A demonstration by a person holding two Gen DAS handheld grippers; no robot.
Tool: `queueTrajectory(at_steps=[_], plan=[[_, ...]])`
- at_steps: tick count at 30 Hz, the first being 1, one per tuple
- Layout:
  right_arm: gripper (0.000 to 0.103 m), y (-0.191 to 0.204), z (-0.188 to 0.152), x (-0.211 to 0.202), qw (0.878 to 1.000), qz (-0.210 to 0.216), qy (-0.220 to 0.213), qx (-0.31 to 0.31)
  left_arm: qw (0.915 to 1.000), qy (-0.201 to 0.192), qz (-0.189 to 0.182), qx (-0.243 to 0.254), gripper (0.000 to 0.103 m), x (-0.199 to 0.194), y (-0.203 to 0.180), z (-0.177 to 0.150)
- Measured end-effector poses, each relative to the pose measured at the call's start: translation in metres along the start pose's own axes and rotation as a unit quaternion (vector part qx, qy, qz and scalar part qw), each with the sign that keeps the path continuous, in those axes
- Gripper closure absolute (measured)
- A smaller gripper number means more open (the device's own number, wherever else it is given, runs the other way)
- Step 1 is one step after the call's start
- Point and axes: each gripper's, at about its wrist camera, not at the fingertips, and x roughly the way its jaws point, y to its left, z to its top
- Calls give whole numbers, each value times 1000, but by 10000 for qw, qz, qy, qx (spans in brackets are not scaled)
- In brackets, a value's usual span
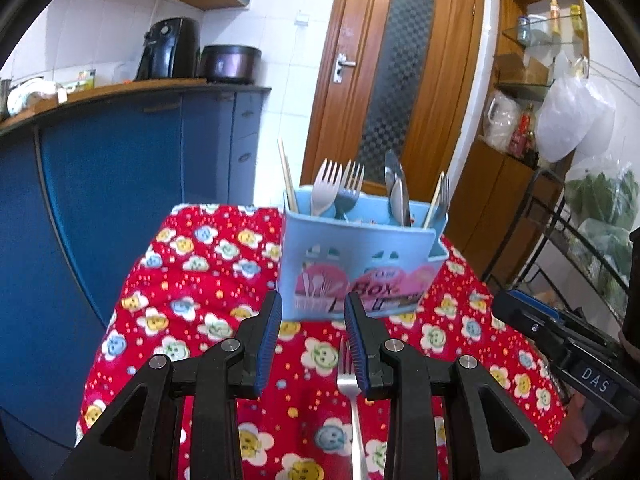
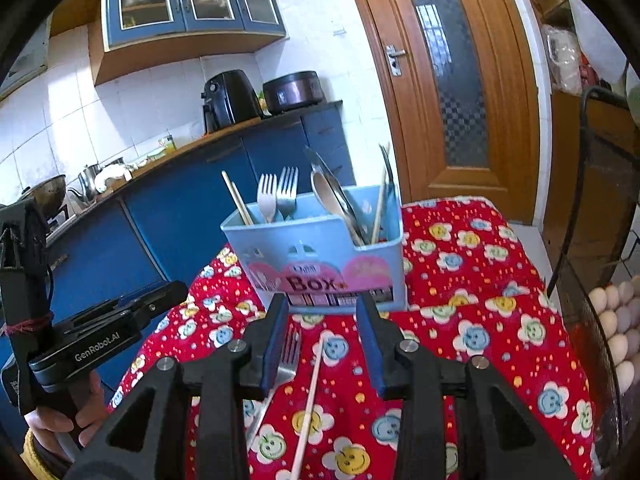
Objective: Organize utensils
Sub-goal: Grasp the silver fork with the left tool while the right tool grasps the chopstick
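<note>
A light blue utensil box (image 1: 360, 264) stands on the red flowered cloth (image 1: 200, 280), holding forks, spoons, a knife and chopsticks. It also shows in the right wrist view (image 2: 320, 260). A metal fork (image 1: 352, 396) lies on the cloth in front of the box, beside my left gripper's right finger. My left gripper (image 1: 314, 320) is open and empty above the cloth. In the right wrist view the fork (image 2: 286, 364) and a single chopstick (image 2: 310, 400) lie on the cloth. My right gripper (image 2: 324, 324) is open and empty over them.
A blue kitchen counter (image 1: 120, 152) with an air fryer (image 1: 170, 50) and a cooker stands left of the table. A wooden door (image 1: 392, 80) is behind. A wire rack (image 2: 600, 240) with eggs (image 2: 616, 320) stands to the right.
</note>
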Motion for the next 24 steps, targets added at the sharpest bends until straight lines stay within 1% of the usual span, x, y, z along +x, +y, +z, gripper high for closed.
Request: queueTrajectory(at_steps=[6, 10, 16, 24], plan=[[65, -10, -14, 5, 9996, -78, 219, 165, 9996, 293, 26, 11, 70, 9, 0, -14], [65, -17, -22, 8, 9990, -115, 350, 259, 9984, 564, 17, -50, 70, 18, 0, -24], [65, -26, -32, 14, 9976, -158, 555, 388, 9949, 1000, -52, -82, 70, 32, -2, -39], [65, -35, -42, 17, 9961, -173, 706, 508, 9883, 1502, -247, 85, 70, 53, -16, -56]])
